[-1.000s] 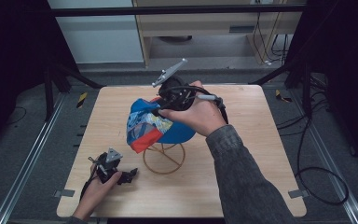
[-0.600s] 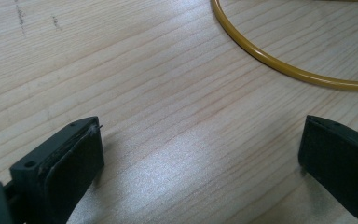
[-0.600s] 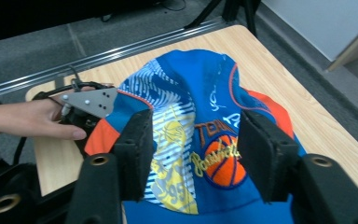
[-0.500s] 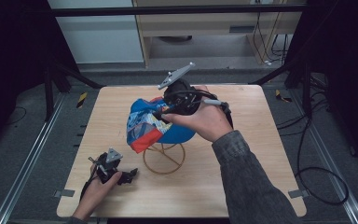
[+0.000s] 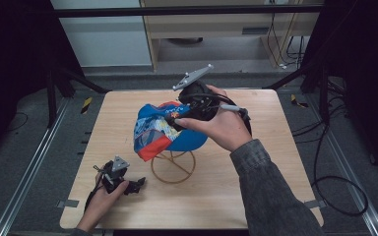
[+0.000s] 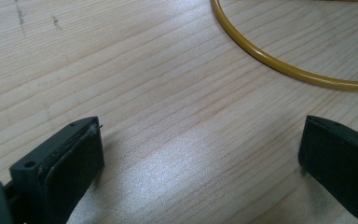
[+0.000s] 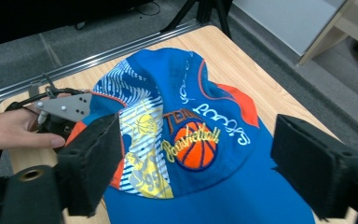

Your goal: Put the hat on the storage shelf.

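Observation:
A blue cap (image 5: 160, 132) with orange panels and a basketball print (image 7: 193, 93) sits on a yellow wire stand (image 5: 173, 168) in the middle of the wooden table. My right gripper (image 5: 175, 121) hangs over the cap's crown. Its jaws have just been opening and now stand wide apart (image 7: 196, 161), with the cap below them and neither pad pressing on it. My left gripper (image 5: 137, 185) rests on the table at the front left, open (image 6: 200, 144) with bare wood between its jaws. The stand's ring (image 6: 279, 65) curves just beyond it.
The table (image 5: 275, 147) has bare wood to the right and at the back. Its front edge lies close to my left hand (image 5: 98, 206). Black frame legs and cables stand on the floor around it. A cabinet stands behind.
My right gripper has tipped so that its grey plate points higher, and the hand has shifted a little. The cap stays on the stand. My left gripper has not moved.

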